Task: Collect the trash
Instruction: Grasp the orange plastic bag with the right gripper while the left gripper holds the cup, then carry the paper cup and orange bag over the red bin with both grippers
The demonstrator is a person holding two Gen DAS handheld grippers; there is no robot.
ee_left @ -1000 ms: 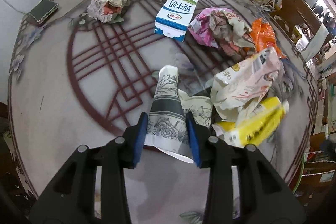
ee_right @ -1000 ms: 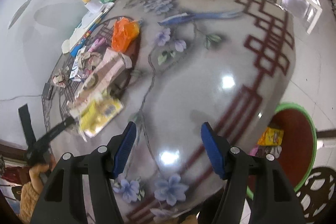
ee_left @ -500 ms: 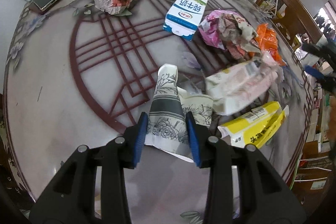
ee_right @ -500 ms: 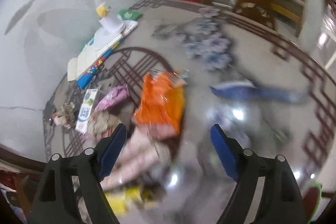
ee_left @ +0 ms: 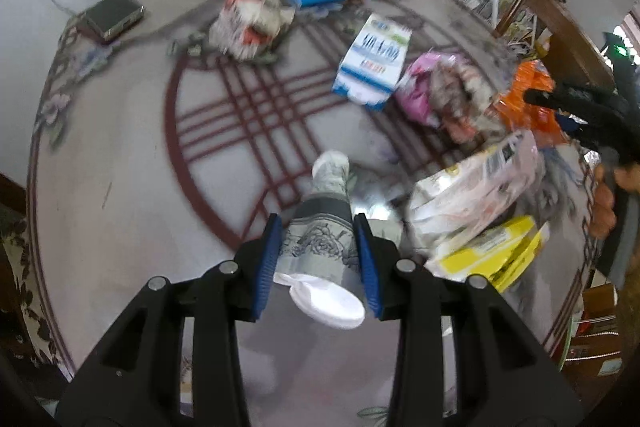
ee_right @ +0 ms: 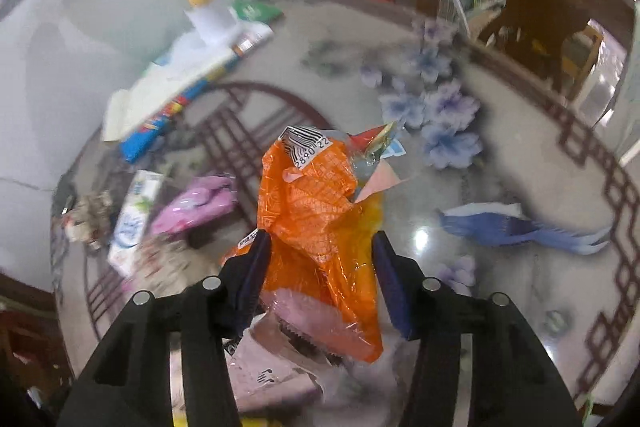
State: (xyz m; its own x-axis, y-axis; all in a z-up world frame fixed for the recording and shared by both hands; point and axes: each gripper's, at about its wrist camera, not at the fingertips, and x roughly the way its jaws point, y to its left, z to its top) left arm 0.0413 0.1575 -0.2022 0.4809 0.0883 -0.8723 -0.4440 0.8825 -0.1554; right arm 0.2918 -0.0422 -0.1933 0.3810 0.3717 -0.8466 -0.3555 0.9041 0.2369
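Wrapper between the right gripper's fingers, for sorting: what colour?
Orange wrapper; the right wrist view shows it best.

A glossy round grey table (ee_left: pixel 120 211) with dark red lattice lines and painted flowers carries litter: a crumpled paper wad (ee_left: pixel 250 25) at upper centre, a blue-and-white milk carton (ee_left: pixel 372 63), a pink crumpled wrapper (ee_left: pixel 424 87), and a yellow packet (ee_left: pixel 492 255) lower right.
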